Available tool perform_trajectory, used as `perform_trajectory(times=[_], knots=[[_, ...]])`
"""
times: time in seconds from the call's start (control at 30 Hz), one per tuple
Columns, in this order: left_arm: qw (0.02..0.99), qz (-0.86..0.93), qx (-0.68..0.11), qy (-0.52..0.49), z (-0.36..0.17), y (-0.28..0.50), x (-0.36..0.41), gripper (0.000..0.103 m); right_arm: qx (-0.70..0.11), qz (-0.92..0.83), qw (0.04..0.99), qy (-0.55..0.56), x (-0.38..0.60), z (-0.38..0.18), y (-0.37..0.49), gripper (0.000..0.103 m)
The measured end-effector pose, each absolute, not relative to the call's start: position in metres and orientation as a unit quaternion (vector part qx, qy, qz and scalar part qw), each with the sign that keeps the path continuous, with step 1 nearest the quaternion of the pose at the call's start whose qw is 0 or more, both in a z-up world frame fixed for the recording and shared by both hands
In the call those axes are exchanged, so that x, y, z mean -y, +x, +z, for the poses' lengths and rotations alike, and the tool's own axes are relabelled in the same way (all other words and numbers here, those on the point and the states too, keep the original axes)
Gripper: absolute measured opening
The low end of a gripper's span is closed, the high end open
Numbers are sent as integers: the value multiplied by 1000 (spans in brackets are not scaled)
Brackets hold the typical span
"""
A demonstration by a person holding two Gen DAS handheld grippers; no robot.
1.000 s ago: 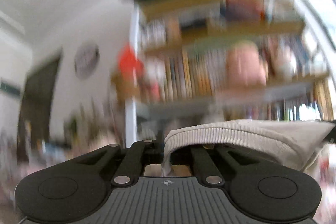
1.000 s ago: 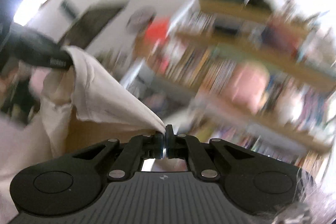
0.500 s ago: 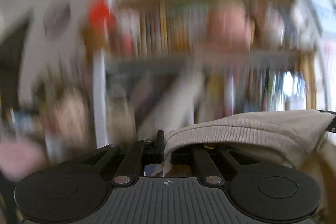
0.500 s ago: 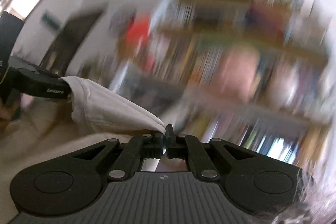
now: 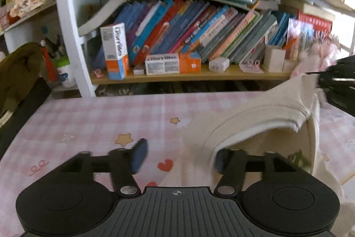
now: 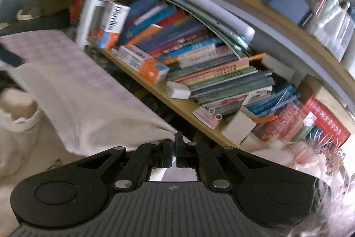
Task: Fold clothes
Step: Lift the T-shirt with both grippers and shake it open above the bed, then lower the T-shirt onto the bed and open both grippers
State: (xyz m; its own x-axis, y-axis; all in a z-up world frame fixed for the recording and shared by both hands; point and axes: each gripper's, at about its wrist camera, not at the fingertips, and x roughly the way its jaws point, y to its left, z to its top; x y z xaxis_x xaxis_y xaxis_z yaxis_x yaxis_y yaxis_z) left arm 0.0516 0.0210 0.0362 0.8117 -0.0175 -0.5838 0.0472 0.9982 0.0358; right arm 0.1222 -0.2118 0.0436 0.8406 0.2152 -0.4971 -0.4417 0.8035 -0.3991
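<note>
Left gripper now released, shirt seemingly draping table

Garment partly hidden behind hand-held gripper

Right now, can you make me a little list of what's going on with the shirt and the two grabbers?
garment: cream top, partly lying on the table
surface: pink checked tablecloth with stars and hearts
left gripper: open, ribbed edge draped over its right finger
right gripper: shut on a corner of the cream top, holding it up
behind: bookshelf with leaning books and orange-and-white boxes
fold status: not folded yet
</note>
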Motion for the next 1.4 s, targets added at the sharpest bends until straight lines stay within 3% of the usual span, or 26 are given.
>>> perform_trajectory(times=[0.27,0.37,0.4,0.43,0.5,0.73,1.17,1.33,1.4], knots=[[950,-18,-310,39,39,13,-33,69,-205,115,936,-261,197,52,204,2],[948,-23,-313,46,37,3,-27,71,-248,97,926,-269,193,43,230,4],[947,-25,-315,49,35,0,-25,72,-264,99,918,-279,192,36,234,12],[947,-27,-317,51,34,-2,-22,73,-274,102,912,-288,191,30,235,29],[946,-31,-320,53,31,-6,-17,73,-279,111,907,-295,193,22,227,48],[939,-60,-335,53,19,-8,6,73,-274,146,922,-233,223,23,160,60],[930,-108,-347,54,4,-5,61,73,-347,125,926,-81,266,-2,28,61],[932,-99,-345,51,3,-8,70,73,-376,127,916,-62,273,-16,18,37],[935,-88,-339,50,2,-10,73,73,-383,132,912,-62,274,-20,15,34]])
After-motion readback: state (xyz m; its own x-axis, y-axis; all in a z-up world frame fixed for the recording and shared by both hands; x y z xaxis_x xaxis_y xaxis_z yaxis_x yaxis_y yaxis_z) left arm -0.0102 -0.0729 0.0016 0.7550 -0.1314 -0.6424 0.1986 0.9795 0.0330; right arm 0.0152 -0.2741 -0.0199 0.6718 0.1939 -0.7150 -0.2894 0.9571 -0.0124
